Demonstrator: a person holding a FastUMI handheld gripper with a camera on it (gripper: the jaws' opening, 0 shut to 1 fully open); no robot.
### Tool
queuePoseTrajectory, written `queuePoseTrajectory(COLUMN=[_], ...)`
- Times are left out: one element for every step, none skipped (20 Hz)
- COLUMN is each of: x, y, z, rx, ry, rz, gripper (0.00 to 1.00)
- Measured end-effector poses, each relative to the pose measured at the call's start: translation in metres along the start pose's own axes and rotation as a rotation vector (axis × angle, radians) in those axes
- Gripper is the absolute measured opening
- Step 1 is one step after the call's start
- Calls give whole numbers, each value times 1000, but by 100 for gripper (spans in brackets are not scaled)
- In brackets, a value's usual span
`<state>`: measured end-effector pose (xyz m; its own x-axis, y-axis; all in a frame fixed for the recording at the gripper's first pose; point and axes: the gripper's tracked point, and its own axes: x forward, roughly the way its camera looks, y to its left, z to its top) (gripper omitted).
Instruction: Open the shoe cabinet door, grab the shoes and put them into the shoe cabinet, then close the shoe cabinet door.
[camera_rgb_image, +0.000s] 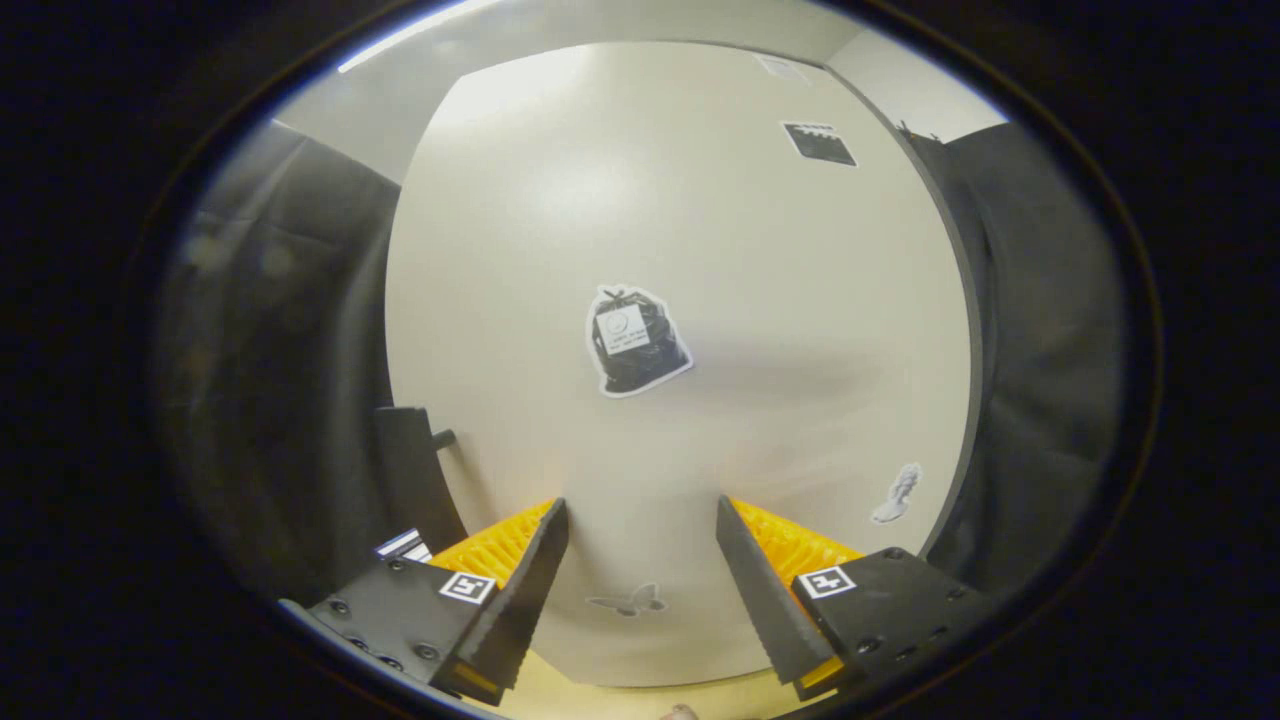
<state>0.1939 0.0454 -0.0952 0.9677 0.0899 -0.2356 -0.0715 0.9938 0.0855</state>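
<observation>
Dark handle (415, 470) juts from the left edge of the shoe cabinet door (680, 250), prob. so the door swings from that side. The door is flat to the camera, looks closed. Gripper (642, 520) faces it square, fingers apart w/ nothing between, so it isn't lined up on the handle, which lies left of the left finger. Trash-bag sticker (636, 342) sits mid-door beyond the fingers, butterfly sticker (628, 601) low between them. Shoes: can't tell where.
</observation>
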Motion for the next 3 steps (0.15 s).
queuePoseTrajectory(x=[1, 3, 2], y=[0, 0, 0], z=[0, -1, -2], rx=[-12, -24, -34], ry=[-3, -1, 0], rz=[-8, -16, -22], gripper=[94, 94, 94])
